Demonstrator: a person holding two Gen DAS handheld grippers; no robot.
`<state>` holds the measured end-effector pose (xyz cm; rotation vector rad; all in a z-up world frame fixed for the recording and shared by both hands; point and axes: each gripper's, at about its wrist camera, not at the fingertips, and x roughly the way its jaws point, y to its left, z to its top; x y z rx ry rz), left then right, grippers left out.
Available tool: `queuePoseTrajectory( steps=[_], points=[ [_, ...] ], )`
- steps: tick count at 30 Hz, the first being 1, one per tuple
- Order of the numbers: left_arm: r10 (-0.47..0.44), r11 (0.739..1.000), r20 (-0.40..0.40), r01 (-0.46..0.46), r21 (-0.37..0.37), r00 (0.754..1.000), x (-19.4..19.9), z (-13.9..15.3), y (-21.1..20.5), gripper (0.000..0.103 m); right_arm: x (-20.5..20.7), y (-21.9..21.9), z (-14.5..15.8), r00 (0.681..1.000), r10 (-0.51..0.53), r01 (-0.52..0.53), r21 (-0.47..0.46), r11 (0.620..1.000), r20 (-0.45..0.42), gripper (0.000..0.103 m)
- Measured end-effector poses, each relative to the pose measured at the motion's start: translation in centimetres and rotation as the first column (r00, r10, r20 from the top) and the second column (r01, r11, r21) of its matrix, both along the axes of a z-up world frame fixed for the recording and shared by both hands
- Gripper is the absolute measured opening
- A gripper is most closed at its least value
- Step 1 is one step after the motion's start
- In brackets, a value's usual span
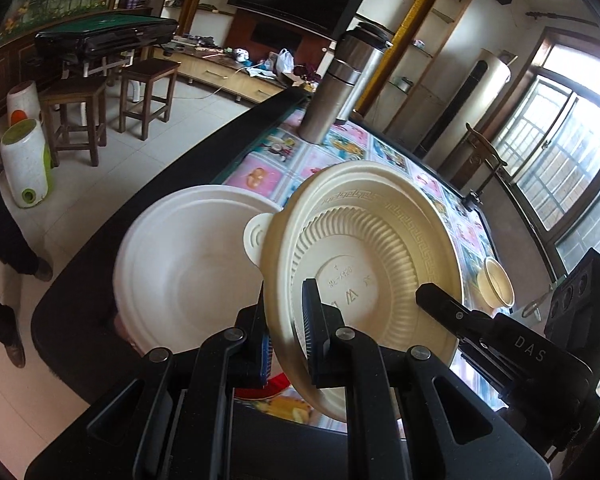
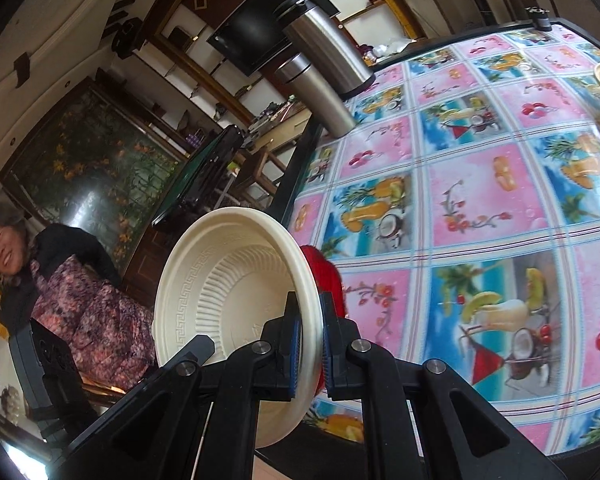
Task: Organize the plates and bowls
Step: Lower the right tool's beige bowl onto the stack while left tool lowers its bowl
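Observation:
A cream ribbed bowl (image 1: 364, 248) hangs tilted on edge above the table, its embossed base facing both cameras. My left gripper (image 1: 286, 320) is shut on its lower left rim. My right gripper (image 1: 432, 296) pinches the opposite rim, one finger lying across the ribs. In the right wrist view that bowl (image 2: 228, 292) stands on edge with my right gripper (image 2: 309, 320) shut on its rim, while the left gripper (image 2: 202, 346) touches its far side. A white bowl-shaped piece with a tab (image 1: 188, 272) sits behind, by the table's black edge. A small cream cup (image 1: 496, 284) stands further right.
The table (image 2: 480, 200) wears a glossy fruit-print cloth. A steel thermos (image 1: 340, 80) stands at its far end. Something red (image 2: 326, 276) lies behind the held bowl. A person in a floral jacket (image 2: 92, 320) sits left of the table. Wooden stools (image 1: 76, 120) stand on the floor.

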<state>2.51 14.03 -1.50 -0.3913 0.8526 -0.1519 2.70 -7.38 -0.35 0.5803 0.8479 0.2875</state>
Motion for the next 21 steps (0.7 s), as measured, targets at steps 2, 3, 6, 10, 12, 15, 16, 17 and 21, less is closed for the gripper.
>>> queuePoseTrajectory(
  steps=[2, 3, 6, 10, 12, 15, 16, 17, 21],
  points=[
    [0.017, 1.000, -0.003, -0.017, 0.001, 1.000, -0.1, -0.2, 0.7, 0.011, 0.1, 1.0, -0.1, 1.000, 0.016, -0.016, -0.005, 1.000, -0.003, 0.009],
    [0.024, 1.000, -0.004, -0.024, 0.001, 1.000, -0.1, -0.3, 1.1, 0.011, 0.4, 1.3, -0.3, 1.000, 0.023, -0.023, -0.008, 1.000, -0.004, 0.009],
    [0.049, 0.999, -0.007, -0.049, -0.001, 0.999, -0.4, -0.5, 2.3, 0.011, 0.6, 2.7, -0.5, 0.999, 0.047, -0.048, -0.013, 0.999, -0.010, 0.009],
    [0.081, 0.997, -0.014, -0.081, -0.002, 0.997, -0.7, -0.9, 3.8, 0.011, 0.7, 4.7, -0.6, 0.997, 0.076, -0.076, -0.029, 0.997, -0.013, 0.009],
    [0.097, 0.995, -0.018, -0.097, -0.006, 0.995, -0.7, -1.2, 4.5, 0.011, 0.8, 5.4, -0.7, 0.996, 0.086, -0.087, -0.034, 0.996, -0.015, 0.009],
    [0.109, 0.994, -0.023, -0.109, -0.008, 0.994, -0.8, -1.4, 5.2, 0.011, 1.1, 6.3, -1.0, 0.995, 0.098, -0.098, -0.038, 0.994, -0.022, 0.009],
    [0.113, 0.993, -0.025, -0.114, -0.008, 0.993, -0.7, -1.5, 5.5, 0.011, 1.2, 6.7, -1.1, 0.994, 0.102, -0.103, -0.040, 0.994, -0.026, 0.009],
    [0.116, 0.993, -0.028, -0.116, -0.007, 0.993, -0.6, -1.6, 5.6, 0.011, 1.4, 6.9, -1.3, 0.994, 0.104, -0.105, -0.042, 0.994, -0.029, 0.009],
    [0.120, 0.993, -0.048, -0.120, -0.009, 0.992, 0.0, -2.4, 6.2, 0.011, 2.1, 7.6, -2.0, 0.994, 0.104, -0.106, -0.054, 0.993, -0.046, 0.009]
  ],
)
